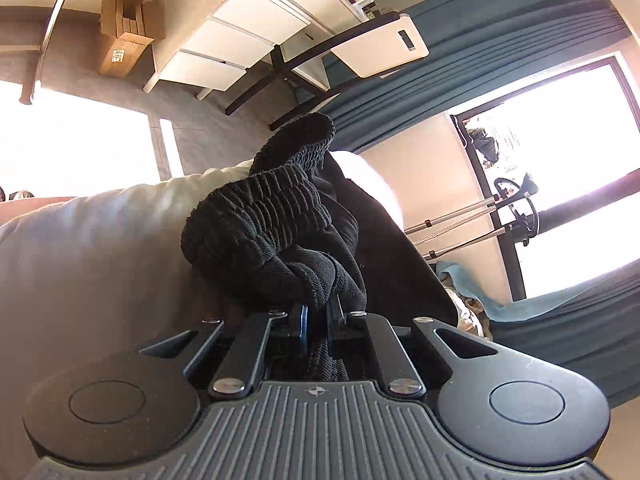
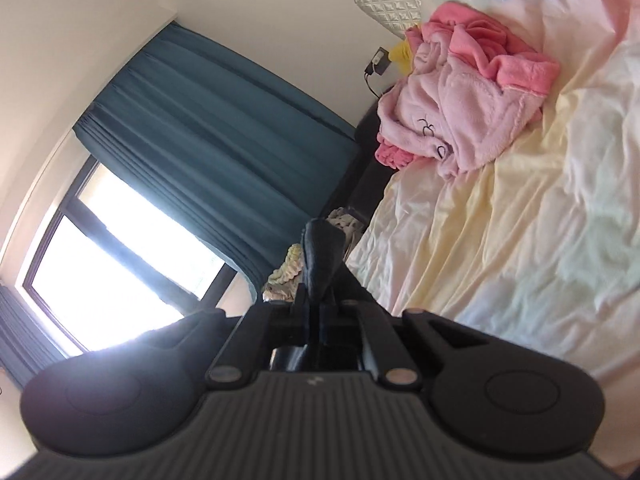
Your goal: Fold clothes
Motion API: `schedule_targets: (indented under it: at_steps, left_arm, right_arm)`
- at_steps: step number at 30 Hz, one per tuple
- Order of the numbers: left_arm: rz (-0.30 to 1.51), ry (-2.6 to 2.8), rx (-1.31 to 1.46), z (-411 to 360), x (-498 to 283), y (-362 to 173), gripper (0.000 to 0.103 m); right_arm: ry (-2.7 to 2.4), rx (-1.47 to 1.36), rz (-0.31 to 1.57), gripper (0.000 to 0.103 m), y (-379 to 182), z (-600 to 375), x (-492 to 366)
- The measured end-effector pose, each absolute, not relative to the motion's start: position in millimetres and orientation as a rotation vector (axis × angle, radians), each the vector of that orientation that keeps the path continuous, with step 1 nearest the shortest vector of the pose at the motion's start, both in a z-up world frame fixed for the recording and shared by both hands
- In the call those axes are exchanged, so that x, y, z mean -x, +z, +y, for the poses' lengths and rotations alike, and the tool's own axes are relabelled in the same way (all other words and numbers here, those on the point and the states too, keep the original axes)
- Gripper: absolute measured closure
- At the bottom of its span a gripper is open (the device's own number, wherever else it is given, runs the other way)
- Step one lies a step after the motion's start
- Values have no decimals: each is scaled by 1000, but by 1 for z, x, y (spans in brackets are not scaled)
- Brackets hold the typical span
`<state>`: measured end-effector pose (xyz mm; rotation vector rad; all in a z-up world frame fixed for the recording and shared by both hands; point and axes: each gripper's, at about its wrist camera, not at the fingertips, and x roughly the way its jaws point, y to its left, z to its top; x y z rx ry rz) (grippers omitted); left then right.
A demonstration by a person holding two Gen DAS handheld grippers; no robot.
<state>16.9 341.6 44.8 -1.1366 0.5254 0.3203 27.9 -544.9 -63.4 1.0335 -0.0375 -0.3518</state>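
Both the left gripper (image 1: 318, 312) and right gripper (image 2: 314, 308) are clamped on the black garment (image 1: 272, 224) at frame centre, likely lifting it off the bed (image 2: 520, 240) to spread for folding.

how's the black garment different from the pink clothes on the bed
The black garment is dark ribbed fabric with an elastic band; the pink clothes are fluffy, in two pinks. The black garment is clamped in the shut left tool, and dark fabric sits in the shut right tool; the pink clothes lie free in a crumpled heap on the bed sheet. Neither is folded yet.
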Motion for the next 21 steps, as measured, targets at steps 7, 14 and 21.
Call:
schedule_targets:
  at_steps: [7, 14, 21]
  left_arm:
    - [607, 323, 1117, 334, 18, 15, 93]
    - [621, 373, 1134, 341, 26, -9, 92]
    - [635, 384, 1112, 340, 28, -10, 92]
  right_arm:
    - [-568, -1432, 319, 91, -163, -576, -24]
    - [-555, -1442, 206, 90, -162, -571, -14]
    - [-397, -1173, 30, 93, -100, -554, -22]
